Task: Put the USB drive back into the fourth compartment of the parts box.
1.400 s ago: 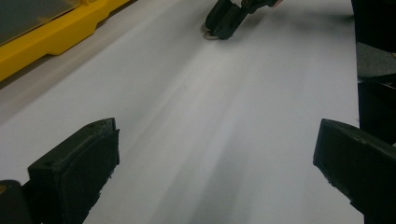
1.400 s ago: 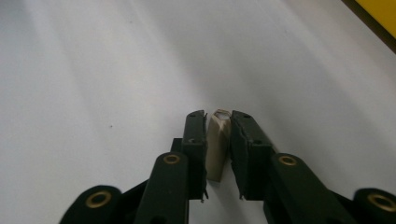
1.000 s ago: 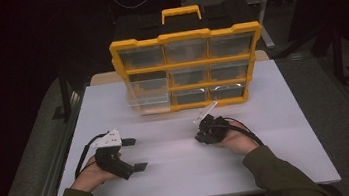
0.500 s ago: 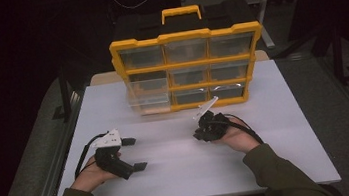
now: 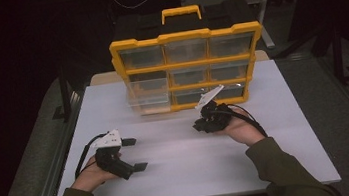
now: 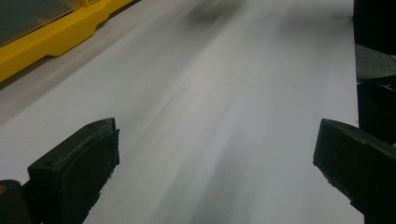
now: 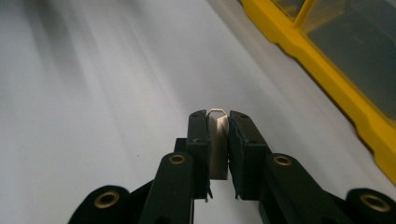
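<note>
Your right gripper has its jaws pinching a small pale clip-like piece, which stands upright between the pads with only its rounded top edge peeking above them. The grip looks thin: if you tilt or jerk the hand, that piece could slip out and skitter across the bench. The yellow organizer stands at the far edge, and the right gripper hovers just in front of its bottom row. A clear drawer juts out of the organizer's lower left; swing wide and you could knock it loose or miss its opening. Your left gripper rests well in front of the organizer's left side, jaws spread wide with nothing between them.
</note>
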`<state>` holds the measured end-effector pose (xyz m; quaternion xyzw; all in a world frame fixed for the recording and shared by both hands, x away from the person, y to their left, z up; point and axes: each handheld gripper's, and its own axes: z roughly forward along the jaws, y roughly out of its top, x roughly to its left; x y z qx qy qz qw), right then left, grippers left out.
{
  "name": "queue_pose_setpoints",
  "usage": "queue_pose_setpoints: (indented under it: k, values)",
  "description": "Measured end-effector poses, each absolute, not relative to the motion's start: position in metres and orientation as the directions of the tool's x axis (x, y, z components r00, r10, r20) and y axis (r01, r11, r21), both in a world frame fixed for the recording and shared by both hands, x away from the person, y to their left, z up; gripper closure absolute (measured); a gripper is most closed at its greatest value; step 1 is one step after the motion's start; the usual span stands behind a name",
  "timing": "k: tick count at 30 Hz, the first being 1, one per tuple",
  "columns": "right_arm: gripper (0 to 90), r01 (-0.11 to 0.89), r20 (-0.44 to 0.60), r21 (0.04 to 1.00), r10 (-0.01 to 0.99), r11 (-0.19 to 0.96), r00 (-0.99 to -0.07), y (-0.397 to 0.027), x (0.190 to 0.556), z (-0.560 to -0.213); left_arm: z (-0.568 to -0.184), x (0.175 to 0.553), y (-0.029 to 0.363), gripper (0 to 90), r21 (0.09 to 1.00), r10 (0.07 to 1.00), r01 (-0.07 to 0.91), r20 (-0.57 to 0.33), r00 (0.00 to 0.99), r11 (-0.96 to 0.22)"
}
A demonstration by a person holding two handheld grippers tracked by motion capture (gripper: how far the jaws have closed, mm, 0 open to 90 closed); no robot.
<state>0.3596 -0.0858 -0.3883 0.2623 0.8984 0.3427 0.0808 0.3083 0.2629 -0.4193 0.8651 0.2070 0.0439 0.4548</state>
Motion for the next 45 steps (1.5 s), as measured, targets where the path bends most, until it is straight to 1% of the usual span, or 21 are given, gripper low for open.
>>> queue_pose_setpoints:
  k: [15, 28, 35, 38, 39, 45]
  values:
    - [77.8, 0.403, 0.052, 0.686, 0.512, 0.605, -0.857, -0.091, 0.363, -0.364, -0.42, 0.307, 0.262, 0.0, 0.802, 0.4, 0.32, -0.111, 0.91, -0.504]
    - [77.8, 0.354, 0.025, 0.719, 0.486, 0.599, -0.874, -0.084, 0.369, -0.331, -0.42, 0.308, 0.262, 0.0, 0.801, 0.402, 0.32, -0.11, 0.909, -0.505]
    - [77.8, 0.345, 0.028, 0.735, 0.482, 0.584, -0.876, -0.08, 0.37, -0.313, -0.42, 0.308, 0.262, 0.0, 0.802, 0.401, 0.321, -0.112, 0.909, -0.503]
    - [77.8, 0.334, 0.015, 0.735, 0.478, 0.59, -0.878, -0.078, 0.371, -0.307, -0.42, 0.308, 0.263, 0.0, 0.802, 0.402, 0.322, -0.113, 0.909, -0.502]
    - [77.8, 0.323, 0.007, 0.739, 0.472, 0.592, -0.881, -0.075, 0.372, -0.297, -0.42, 0.308, 0.263, 0.0, 0.805, 0.404, 0.325, -0.117, 0.907, -0.497]
    - [77.8, 0.303, -0.009, 0.746, 0.463, 0.594, -0.886, -0.07, 0.374, -0.285, -0.419, 0.308, 0.263, 0.0, 0.806, 0.405, 0.324, -0.116, 0.907, -0.496]
